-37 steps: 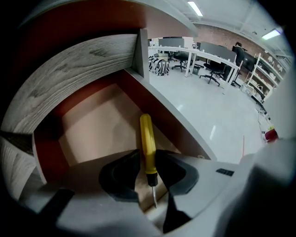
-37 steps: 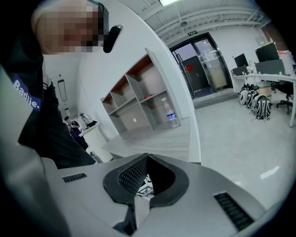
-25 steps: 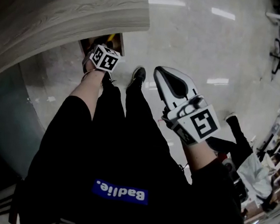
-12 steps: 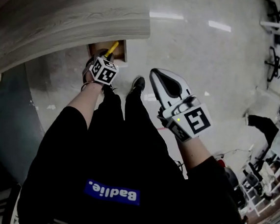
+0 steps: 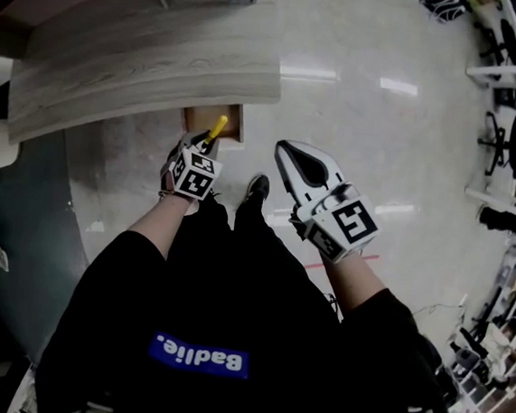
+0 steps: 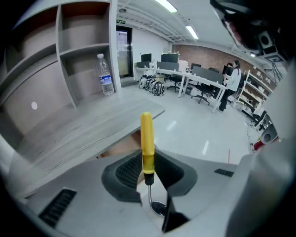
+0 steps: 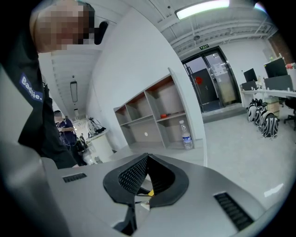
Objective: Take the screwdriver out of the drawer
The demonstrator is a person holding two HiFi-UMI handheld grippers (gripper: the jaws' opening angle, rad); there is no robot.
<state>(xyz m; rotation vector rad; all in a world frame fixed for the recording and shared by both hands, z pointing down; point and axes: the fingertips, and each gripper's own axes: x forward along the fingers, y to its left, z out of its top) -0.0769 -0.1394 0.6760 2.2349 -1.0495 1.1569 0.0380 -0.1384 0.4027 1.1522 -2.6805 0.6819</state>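
Observation:
The screwdriver (image 6: 146, 139) has a yellow handle and a thin metal shaft. My left gripper (image 6: 147, 162) is shut on it, the handle sticking out past the pads. In the head view the screwdriver (image 5: 217, 127) shows above the small open wooden drawer (image 5: 233, 126), held by the left gripper (image 5: 205, 146) just in front of it. My right gripper (image 5: 287, 149) hangs to the right, over the floor, with its jaws together and nothing held. In the right gripper view, the right gripper (image 7: 147, 159) points towards shelves.
A curved grey wooden desk (image 5: 153, 68) runs over the drawer. A water bottle (image 6: 106, 75) stands on it below shelf compartments. The person's legs and shoes (image 5: 257, 187) are below the grippers. Office desks and chairs (image 6: 194, 78) stand far off across the glossy floor.
Both grippers have risen. The left one has come up with the screwdriver, whose yellow handle now shows more fully above the drawer.

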